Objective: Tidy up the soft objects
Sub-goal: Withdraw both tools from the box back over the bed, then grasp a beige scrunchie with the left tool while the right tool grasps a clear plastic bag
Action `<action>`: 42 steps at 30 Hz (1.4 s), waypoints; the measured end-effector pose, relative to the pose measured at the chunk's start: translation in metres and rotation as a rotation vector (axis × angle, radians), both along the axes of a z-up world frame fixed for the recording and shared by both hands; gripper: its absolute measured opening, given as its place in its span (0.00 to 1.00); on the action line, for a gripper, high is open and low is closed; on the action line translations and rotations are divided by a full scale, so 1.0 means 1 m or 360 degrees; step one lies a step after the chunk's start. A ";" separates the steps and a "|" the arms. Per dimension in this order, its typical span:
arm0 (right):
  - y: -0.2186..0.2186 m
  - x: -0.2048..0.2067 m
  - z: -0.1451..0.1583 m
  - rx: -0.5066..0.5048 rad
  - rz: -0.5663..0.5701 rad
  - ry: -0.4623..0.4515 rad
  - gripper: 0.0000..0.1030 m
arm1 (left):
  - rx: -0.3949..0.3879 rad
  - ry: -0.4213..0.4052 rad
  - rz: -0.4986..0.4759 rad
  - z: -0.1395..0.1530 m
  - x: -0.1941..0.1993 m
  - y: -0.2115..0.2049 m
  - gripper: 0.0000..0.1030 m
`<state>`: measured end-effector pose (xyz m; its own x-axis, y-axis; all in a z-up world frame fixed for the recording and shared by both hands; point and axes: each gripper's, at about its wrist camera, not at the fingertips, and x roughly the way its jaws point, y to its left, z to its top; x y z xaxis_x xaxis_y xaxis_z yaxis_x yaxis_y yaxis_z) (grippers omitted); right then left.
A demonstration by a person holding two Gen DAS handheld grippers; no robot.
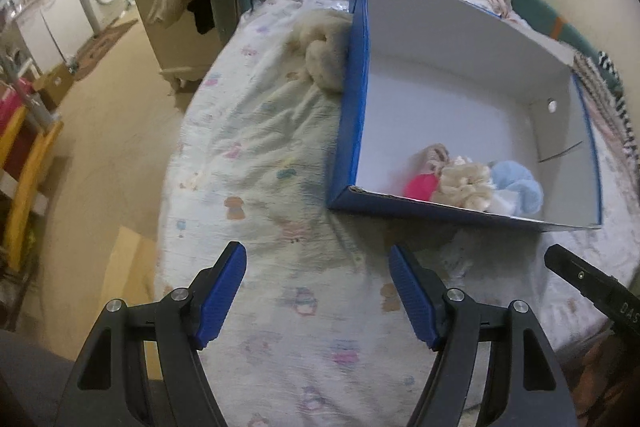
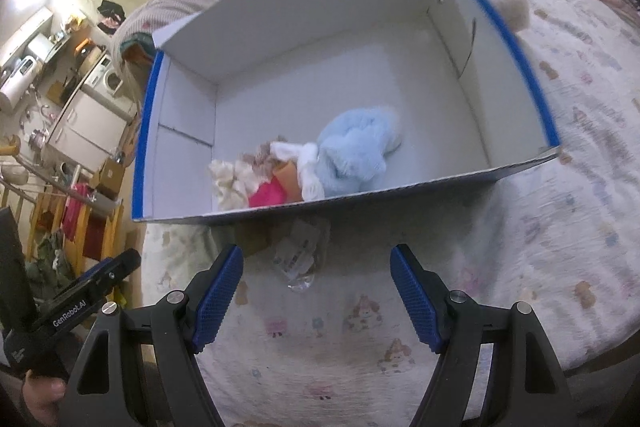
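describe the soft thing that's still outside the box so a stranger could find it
Start at the big blue-sided cardboard box with its white interior, sitting on the printed bedsheet. Just outside its left wall, toward the far end, lies a cream fluffy plush leaning against the blue side. It is alone on the sheet there, while the pink, cream and light-blue pile sits inside the box.

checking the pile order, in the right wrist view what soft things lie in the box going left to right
cream cloth → pink item → orange item → white fluffy piece → light blue plush, all in the box
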<state>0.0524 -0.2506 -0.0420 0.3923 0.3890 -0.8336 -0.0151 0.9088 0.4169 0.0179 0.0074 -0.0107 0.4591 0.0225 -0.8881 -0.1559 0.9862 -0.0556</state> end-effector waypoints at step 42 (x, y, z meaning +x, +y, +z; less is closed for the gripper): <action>0.043 0.021 -0.043 -0.0179 0.0295 0.0156 0.15 | -0.0122 0.0262 -0.0102 -0.058 0.026 -0.018 0.69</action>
<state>0.0734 -0.2076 -0.0846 0.2380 0.3495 -0.9062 -0.1504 0.9350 0.3212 0.0440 -0.0102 -0.0688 0.3060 -0.0729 -0.9492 -0.1062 0.9882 -0.1101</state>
